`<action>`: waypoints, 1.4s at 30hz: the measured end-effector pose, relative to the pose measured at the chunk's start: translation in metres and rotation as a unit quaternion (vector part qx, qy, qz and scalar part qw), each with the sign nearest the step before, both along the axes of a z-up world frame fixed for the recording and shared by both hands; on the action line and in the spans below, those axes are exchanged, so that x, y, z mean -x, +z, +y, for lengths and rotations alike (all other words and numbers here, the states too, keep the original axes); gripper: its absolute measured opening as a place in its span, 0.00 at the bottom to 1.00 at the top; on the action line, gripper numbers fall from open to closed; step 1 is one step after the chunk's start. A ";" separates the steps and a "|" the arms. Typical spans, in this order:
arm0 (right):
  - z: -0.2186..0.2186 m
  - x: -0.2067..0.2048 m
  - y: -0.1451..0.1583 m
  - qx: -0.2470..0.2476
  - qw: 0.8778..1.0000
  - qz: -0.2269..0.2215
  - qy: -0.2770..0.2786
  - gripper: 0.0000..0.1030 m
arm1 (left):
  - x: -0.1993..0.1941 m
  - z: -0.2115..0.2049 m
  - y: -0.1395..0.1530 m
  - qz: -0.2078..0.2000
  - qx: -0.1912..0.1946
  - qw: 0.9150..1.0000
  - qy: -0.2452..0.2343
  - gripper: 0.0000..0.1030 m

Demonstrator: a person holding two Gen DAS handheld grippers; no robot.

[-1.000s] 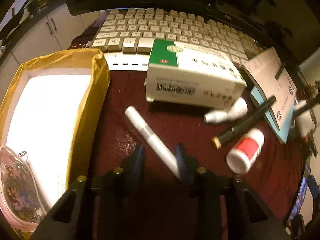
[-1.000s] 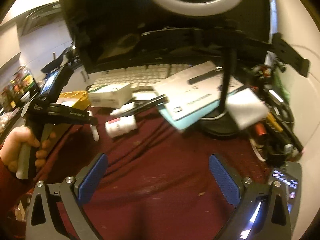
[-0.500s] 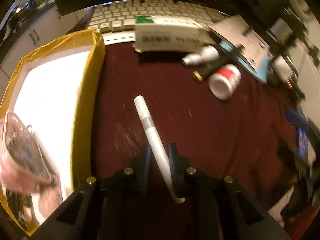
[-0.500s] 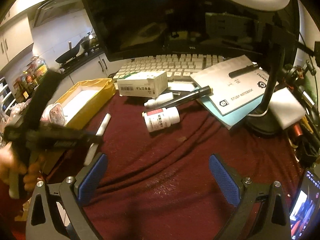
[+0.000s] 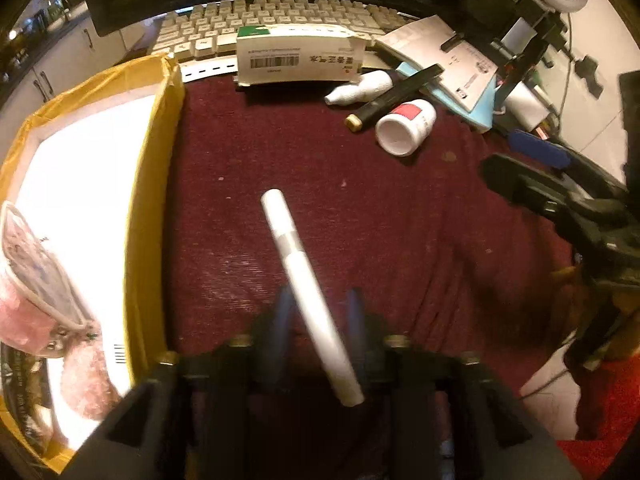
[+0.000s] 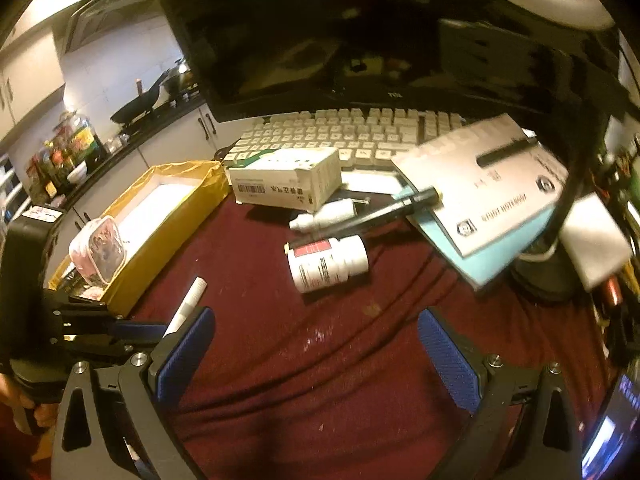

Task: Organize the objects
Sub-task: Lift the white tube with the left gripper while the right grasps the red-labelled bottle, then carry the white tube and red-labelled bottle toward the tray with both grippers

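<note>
Left tongs (image 5: 318, 312) nearly shut, clamped on one white pen (image 5: 308, 292) partway along its barrel. Pen tilted, capped end pointing forward over the maroon cloth on the desk (image 5: 400, 220), other end sticking back past the fingers; seems lifted off the cloth. From the right wrist view, same white pen (image 6: 188, 306) poking out of the left tongs beside the box.

Right tongs (image 6: 316, 344) spread wide, blue pads (image 6: 184, 350) far apart, holding and touching nothing, hovering over bare cloth.

To the left, one yellow box (image 5: 152, 184) with a white interior, open on top. Inside, at its near end, one clear pouch with a cartoon print (image 5: 36, 256); pink material below it, blurred.

Further out, a cluster of small items right of centre: one white pill bottle with a red label (image 5: 406, 126) on its side; one black pen with a gold tip (image 5: 394, 98) lying across, just behind the bottle; one small white dropper bottle (image 5: 360, 90) on its side, touching the black pen.

Behind those, one white carton with a barcode and green corner (image 5: 298, 58), resting against the front edge of one pale keyboard (image 5: 280, 12). To the right, one grey notebook (image 5: 456, 62) stacked on a light blue one. Farthest back, one dark monitor (image 6: 320, 32).
</note>
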State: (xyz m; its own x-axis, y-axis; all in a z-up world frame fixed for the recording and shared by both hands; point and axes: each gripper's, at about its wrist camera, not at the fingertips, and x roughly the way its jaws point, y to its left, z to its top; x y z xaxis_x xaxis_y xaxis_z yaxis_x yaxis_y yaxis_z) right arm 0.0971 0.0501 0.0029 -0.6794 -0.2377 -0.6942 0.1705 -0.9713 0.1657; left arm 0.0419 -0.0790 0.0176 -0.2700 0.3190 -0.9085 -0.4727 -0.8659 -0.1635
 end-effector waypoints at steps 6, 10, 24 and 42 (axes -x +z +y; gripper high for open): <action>0.006 0.024 -0.008 -0.012 1.000 -0.018 -0.002 1.00 | -0.013 0.018 -0.007 0.047 0.058 0.997 -0.010 0.73; 0.008 0.040 -0.015 -0.016 0.999 -0.034 -0.002 1.00 | -0.013 0.015 -0.004 0.057 0.051 0.997 0.008 0.60; -0.016 0.073 -0.033 -0.057 0.997 -0.043 0.027 0.94 | 0.000 -0.012 0.000 0.015 -0.014 0.999 0.046 0.25; -0.011 0.030 -0.005 -0.036 0.999 0.006 0.023 0.61 | 0.004 0.001 -0.001 0.029 0.020 0.999 0.037 0.14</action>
